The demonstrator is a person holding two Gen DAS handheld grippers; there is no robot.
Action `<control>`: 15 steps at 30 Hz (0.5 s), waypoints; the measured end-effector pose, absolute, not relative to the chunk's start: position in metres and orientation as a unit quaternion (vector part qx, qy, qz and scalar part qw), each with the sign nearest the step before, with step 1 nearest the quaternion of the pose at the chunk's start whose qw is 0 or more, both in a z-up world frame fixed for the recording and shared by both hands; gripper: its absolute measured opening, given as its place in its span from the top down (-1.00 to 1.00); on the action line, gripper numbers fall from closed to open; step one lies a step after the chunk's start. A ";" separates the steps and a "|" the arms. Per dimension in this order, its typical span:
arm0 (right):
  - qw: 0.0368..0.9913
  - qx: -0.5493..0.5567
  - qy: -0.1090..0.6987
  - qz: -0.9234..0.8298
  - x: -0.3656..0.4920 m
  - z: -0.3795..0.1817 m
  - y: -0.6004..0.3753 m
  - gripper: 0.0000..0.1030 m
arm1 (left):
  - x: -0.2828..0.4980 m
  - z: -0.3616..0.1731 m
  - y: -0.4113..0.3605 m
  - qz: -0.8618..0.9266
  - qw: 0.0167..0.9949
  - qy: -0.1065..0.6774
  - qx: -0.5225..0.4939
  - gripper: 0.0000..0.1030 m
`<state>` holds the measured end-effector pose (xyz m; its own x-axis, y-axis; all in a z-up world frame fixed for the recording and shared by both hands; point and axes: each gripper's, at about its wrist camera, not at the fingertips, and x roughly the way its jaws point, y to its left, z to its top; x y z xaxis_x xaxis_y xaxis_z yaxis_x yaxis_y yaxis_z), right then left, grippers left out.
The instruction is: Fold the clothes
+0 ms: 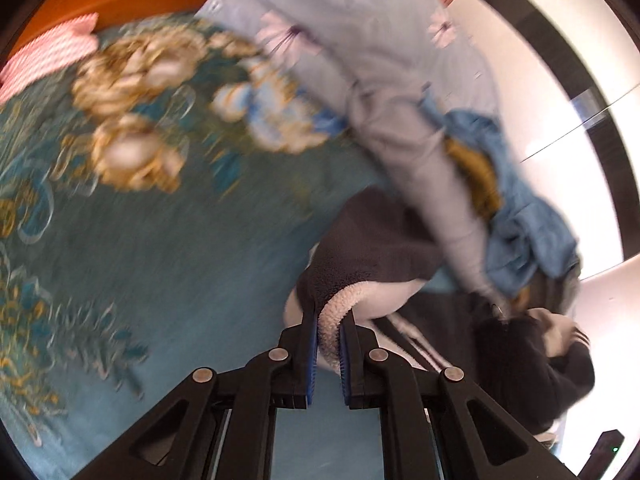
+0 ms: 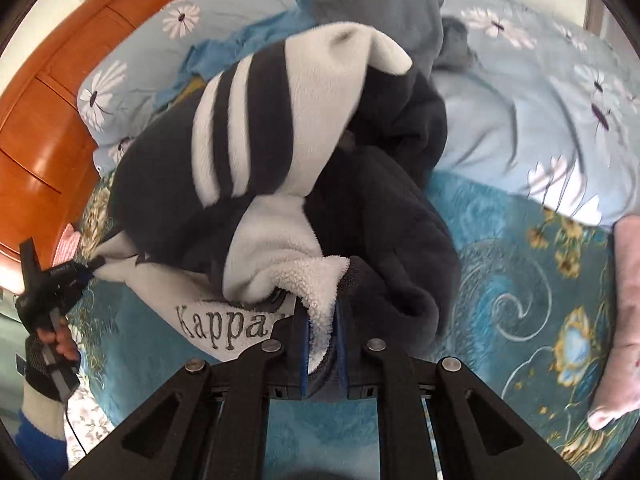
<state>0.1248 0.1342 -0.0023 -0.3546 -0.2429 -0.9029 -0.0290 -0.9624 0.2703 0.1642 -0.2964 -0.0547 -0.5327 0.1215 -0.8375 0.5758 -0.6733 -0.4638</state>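
Note:
A black-and-white fleece garment (image 2: pixel 248 132) with white stripes and "Kappa" lettering lies bunched on the bed. My right gripper (image 2: pixel 322 340) is shut on a fold of its white and dark fleece edge, low in the right wrist view. At the far left of that view, my left gripper (image 2: pixel 90 268), held by a hand (image 2: pixel 60 344), pinches a white corner of the same garment. In the blurred left wrist view, the left gripper (image 1: pixel 329 344) is shut on the white fleece hem, with the garment's dark part (image 1: pixel 360 248) just beyond.
The bed has a teal floral cover (image 2: pixel 520 280) and a light blue daisy duvet (image 2: pixel 520 112). On the duvet lie a grey garment (image 2: pixel 380 0) and a blue cloth (image 2: pixel 240 44). A pink item (image 2: pixel 632 300) lies at the right. Orange wooden panels (image 2: pixel 40 120) stand at the left.

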 end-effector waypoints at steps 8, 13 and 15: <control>0.083 0.535 -0.007 -0.840 0.136 0.052 0.110 0.50 | 0.175 -0.074 -0.286 -0.777 0.138 0.374 0.487 0.79; 0.153 0.498 0.038 -0.853 0.124 0.083 0.066 0.13 | 0.171 -0.079 -0.282 -0.772 0.138 0.374 0.496 0.79; 0.207 0.496 0.063 -0.841 0.114 0.080 0.031 -0.02 | 0.171 -0.080 -0.282 -0.770 0.138 0.375 0.497 0.79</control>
<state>0.1143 0.0307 0.0796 -0.4231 -0.2846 -0.8602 0.4105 -0.9066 0.0980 0.1712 -0.2818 -0.0796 -0.4678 0.1604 -0.8692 0.5844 -0.6815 -0.4404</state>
